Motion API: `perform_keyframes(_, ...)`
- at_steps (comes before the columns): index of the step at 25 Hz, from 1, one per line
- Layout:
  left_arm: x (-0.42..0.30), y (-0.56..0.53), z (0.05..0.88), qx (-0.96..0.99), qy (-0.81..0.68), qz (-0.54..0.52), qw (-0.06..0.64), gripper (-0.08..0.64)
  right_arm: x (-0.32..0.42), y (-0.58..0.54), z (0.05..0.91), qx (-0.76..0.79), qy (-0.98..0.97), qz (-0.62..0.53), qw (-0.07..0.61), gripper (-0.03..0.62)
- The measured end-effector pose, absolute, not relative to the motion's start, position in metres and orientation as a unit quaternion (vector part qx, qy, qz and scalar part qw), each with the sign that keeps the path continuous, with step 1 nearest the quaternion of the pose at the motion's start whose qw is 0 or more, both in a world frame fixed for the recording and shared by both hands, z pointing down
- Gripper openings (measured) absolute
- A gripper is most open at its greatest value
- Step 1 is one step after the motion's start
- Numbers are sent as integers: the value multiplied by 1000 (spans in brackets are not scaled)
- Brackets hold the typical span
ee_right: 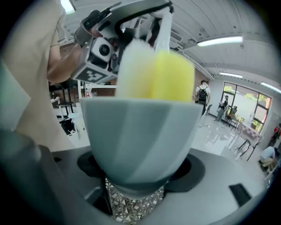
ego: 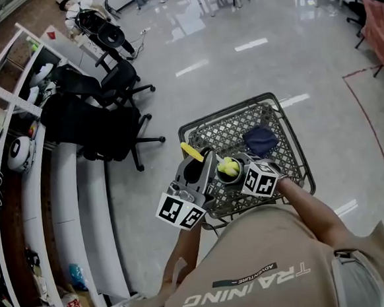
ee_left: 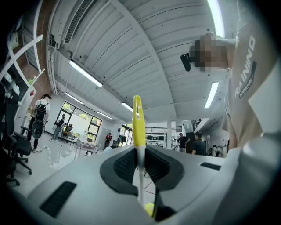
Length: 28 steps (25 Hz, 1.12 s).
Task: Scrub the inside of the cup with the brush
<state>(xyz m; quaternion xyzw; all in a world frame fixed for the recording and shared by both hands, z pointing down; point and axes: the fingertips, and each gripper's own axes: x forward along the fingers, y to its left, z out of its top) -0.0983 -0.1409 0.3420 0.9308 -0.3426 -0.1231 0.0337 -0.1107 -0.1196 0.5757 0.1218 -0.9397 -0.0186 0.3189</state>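
Observation:
A pale grey-blue cup [ee_right: 140, 136] is clamped between the jaws of my right gripper [ee_right: 140, 176], upright over the mesh table. In the head view the cup [ego: 224, 178] sits just left of the right gripper [ego: 244, 172]. A brush with a yellow and white sponge head [ee_right: 156, 74] stands in the cup's mouth, seen from above as a yellow brush head [ego: 229, 167]. My left gripper [ee_left: 140, 163] is shut on the brush's white stem, and the yellow handle end [ee_left: 137, 118] sticks out past the jaws. The left gripper [ego: 195, 177] is close beside the cup.
Both grippers hover over a black wire-mesh table [ego: 233, 123] with a dark blue cloth [ego: 260, 139] on it. Black office chairs [ego: 111, 96] and white shelving [ego: 21, 163] stand at the left. A red tape line [ego: 368, 122] marks the glossy floor at the right.

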Motion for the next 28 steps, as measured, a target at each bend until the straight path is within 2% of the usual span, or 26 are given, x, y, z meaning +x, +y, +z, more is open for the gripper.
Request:
perform_keyframes(9, -84, -119, 325, 941, -317, -118, 10, 41, -95, -119, 599, 122, -935, 8, 332, 380)
perform_keyframes(19, -72, -130, 366, 947, -308, -88, 36, 41, -124, -111, 549, 61, -944, -68, 317, 380)
perform_keyframes(23, -71, -132, 358, 946, -309, -92, 31, 41, -125, -114, 552, 69, -946, -44, 314, 380)
perform_keyframes(28, -66, -120, 322, 949, -290, -122, 3, 41, -107, -113, 589, 75, -934, -19, 348, 380)
